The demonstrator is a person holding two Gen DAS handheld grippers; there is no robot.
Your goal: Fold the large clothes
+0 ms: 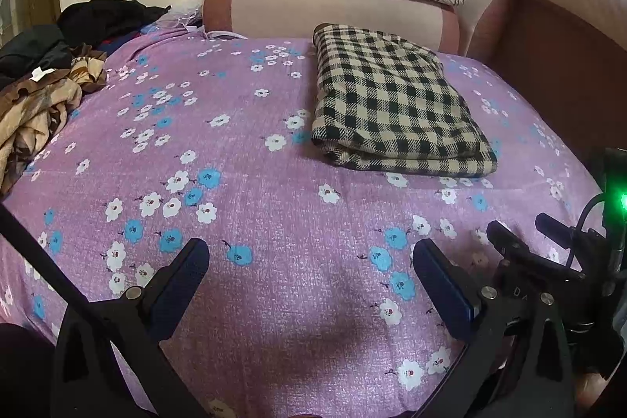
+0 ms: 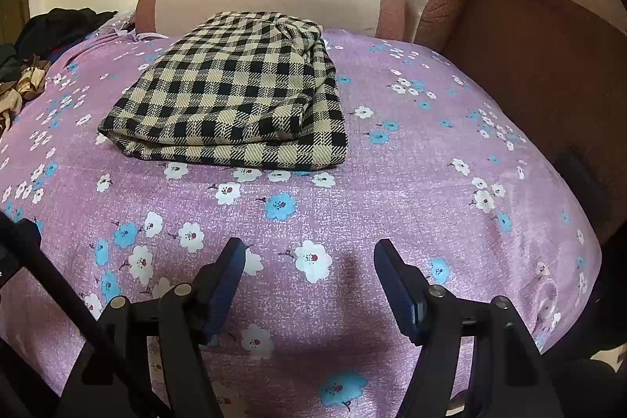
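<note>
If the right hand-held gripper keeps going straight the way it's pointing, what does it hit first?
Probably the folded checked garment. The right hand-held gripper hangs open over the purple floral sheet, with only bare sheet between them. Depth is unclear; angled downward, it would meet the sheet first.

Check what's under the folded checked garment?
The checked garment lies flat on the purple floral sheet, which shows all round it. Nothing pokes out; whatever is directly beneath, or between its folded layers, is covered.

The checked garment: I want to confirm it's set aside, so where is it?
The checked garment lies folded on the floral purple sheet, left of centre in the right wrist view, before the sofa backrest.
</note>
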